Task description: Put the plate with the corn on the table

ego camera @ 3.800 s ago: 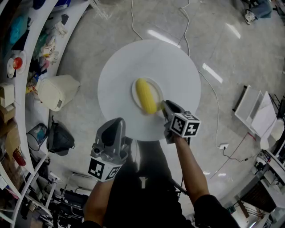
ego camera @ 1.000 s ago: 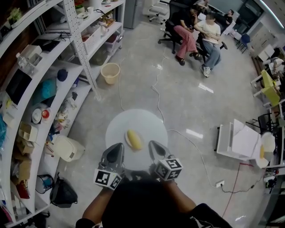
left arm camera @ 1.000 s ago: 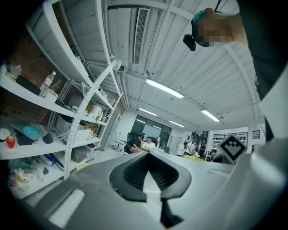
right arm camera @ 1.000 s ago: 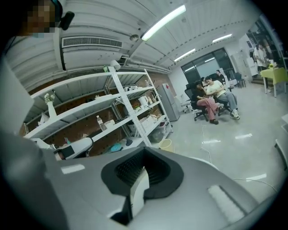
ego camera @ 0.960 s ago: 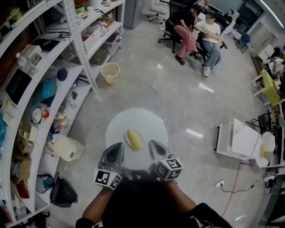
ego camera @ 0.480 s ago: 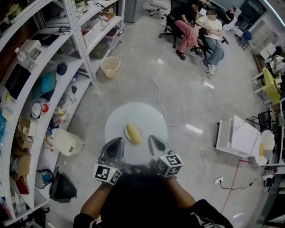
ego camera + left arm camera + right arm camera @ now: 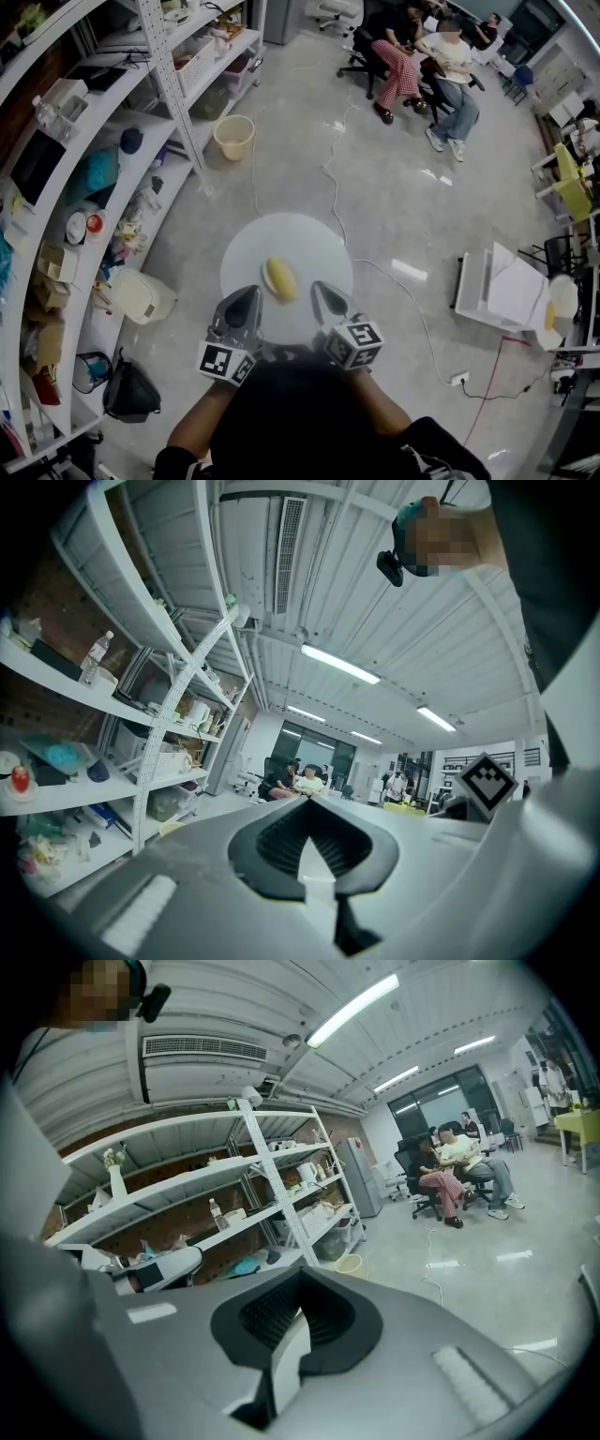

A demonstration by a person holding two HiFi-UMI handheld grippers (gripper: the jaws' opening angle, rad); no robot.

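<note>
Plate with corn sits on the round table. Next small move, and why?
Probably none, just keep left gripper and right gripper back. The plate with the corn lies flat on the table, and both grippers' jaws are together, empty, apart from it.

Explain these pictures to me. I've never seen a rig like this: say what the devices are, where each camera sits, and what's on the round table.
There is no robot here. A person holds a hand-held left gripper and a right gripper, each with a marker cube on it. The head view comes from a camera on the person's head, looking down. The other two views come from cameras mounted on the grippers, looking along them into the room. On the round white table sits a plate with a yellow corn cob on it. Both grippers are shut, hold nothing, and sit short of the plate.
</note>
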